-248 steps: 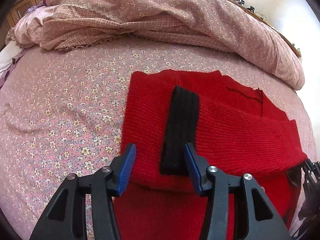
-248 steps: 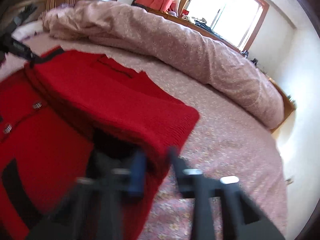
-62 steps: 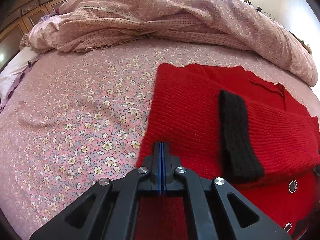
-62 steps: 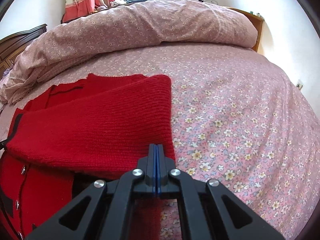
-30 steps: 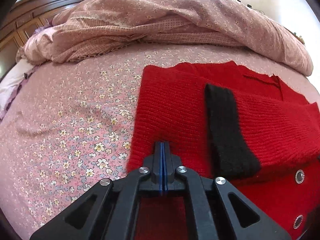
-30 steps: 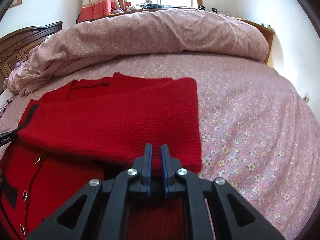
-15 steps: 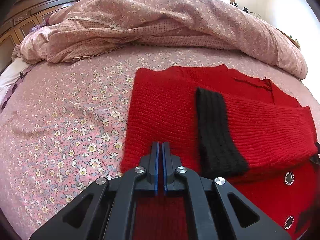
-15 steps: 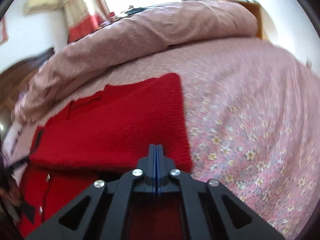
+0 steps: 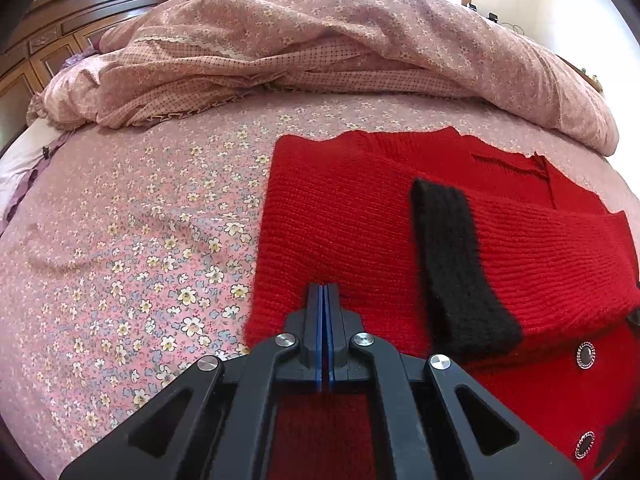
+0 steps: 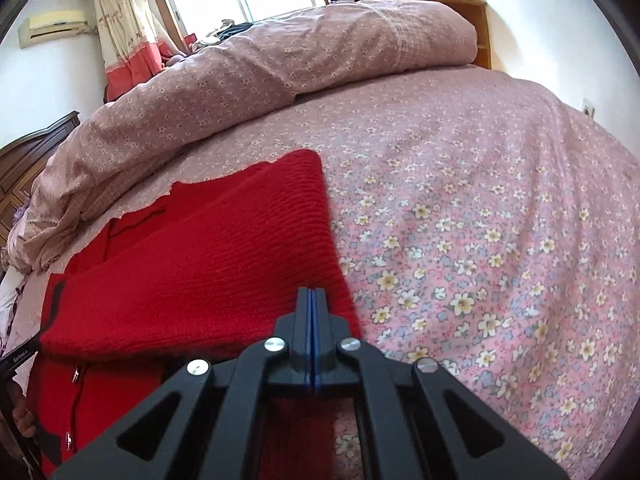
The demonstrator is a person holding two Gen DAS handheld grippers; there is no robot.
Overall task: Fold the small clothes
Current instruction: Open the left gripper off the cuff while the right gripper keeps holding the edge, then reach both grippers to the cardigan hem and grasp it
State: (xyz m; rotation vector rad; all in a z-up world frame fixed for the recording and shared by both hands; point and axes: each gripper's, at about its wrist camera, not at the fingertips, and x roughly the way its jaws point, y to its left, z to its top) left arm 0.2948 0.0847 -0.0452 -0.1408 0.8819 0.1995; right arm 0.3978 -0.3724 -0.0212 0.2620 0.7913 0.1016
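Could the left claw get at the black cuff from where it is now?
Probably yes. The black cuff lies on top of the red sweater, uncovered, just right of the left claw. That claw looks shut on the sweater's edge, so it would have to let go first.

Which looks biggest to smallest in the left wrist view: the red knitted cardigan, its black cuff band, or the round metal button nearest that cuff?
1. Red knitted cardigan, by far the largest.
2. Black cuff band, a long strip across the folded sleeve.
3. Round metal button, tiny, though fisheye stretch near the edge may distort it.
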